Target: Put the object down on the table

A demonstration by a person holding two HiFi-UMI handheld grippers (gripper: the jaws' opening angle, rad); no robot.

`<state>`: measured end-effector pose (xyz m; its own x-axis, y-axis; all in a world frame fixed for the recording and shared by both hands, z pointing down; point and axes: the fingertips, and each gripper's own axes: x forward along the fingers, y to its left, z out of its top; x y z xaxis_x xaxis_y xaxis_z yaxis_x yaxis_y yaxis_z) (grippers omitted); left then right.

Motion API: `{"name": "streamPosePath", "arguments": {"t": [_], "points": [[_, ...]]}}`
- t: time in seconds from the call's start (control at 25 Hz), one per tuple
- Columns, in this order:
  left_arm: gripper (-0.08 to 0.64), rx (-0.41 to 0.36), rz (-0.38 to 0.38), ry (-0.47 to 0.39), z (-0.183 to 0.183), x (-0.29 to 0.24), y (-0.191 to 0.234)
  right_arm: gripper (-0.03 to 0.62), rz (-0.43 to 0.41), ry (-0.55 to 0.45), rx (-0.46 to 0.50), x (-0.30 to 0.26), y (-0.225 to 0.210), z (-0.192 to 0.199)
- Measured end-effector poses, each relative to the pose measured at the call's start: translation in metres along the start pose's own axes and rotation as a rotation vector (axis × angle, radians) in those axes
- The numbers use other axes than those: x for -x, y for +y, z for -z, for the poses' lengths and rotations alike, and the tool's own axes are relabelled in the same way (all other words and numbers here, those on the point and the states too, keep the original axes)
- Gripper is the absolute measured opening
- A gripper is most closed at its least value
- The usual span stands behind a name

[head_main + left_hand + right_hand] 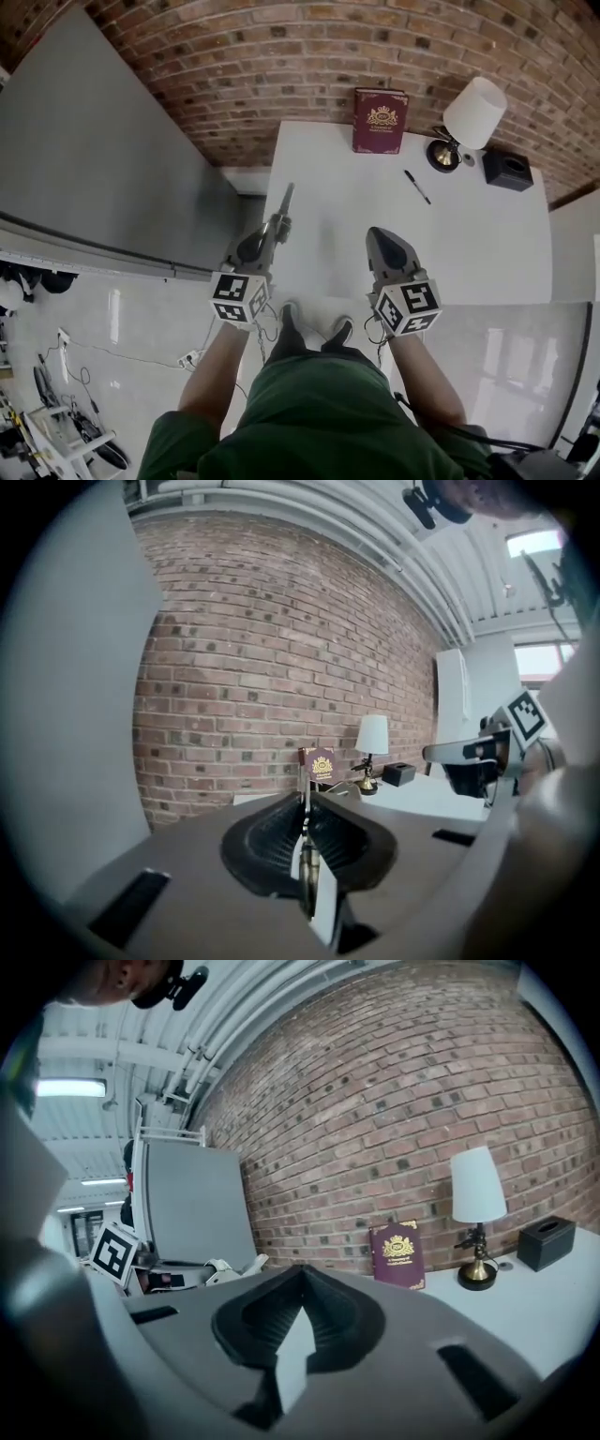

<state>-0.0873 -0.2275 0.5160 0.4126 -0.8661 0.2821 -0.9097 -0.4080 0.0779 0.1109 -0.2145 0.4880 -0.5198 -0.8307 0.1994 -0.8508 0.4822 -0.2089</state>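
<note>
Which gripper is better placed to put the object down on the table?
Left: the left gripper is shut on the thin grey object, near the white table; the right gripper is shut, empty.

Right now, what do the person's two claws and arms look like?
Both the left claw and right claw are dark grey, with tapered jaws lined by black ribbed pads. Each carries a white cube printed with black square markers, and thin dark cables trail beneath. The person wears green, short-sleeved clothing.
</note>
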Motion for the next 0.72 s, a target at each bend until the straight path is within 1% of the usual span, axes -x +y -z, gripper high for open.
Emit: {"name": "streamPosePath", "arguments": {"t": [0.2,0.36,0.44,0.56,0.64,0.72], "points": [[0.023,-0.069,0.090,0.044,0.006,-0.044,0.014,0.002,0.109,0.017,-0.019,-0.003,-0.013,0.004],[0.023,-0.146,0.162,0.072,0.015,-0.078,0.021,0.002,0.180,0.025,-0.039,-0.006,-0.017,0.008],[0.023,-0.204,0.198,0.094,0.026,-0.095,0.024,0.002,0.215,0.028,-0.055,-0.006,-0.019,0.011],[0.023,-0.327,0.247,0.119,0.042,-0.118,0.027,0.002,0.269,0.033,-0.074,-0.005,-0.021,0.014],[0.023,-0.407,0.290,0.139,0.050,-0.130,0.023,0.002,0.302,0.032,-0.088,-0.003,-0.023,0.015],[0.023,-0.467,0.337,0.158,0.059,-0.141,0.016,0.003,0.331,0.032,-0.097,0.000,-0.026,0.016]]}}
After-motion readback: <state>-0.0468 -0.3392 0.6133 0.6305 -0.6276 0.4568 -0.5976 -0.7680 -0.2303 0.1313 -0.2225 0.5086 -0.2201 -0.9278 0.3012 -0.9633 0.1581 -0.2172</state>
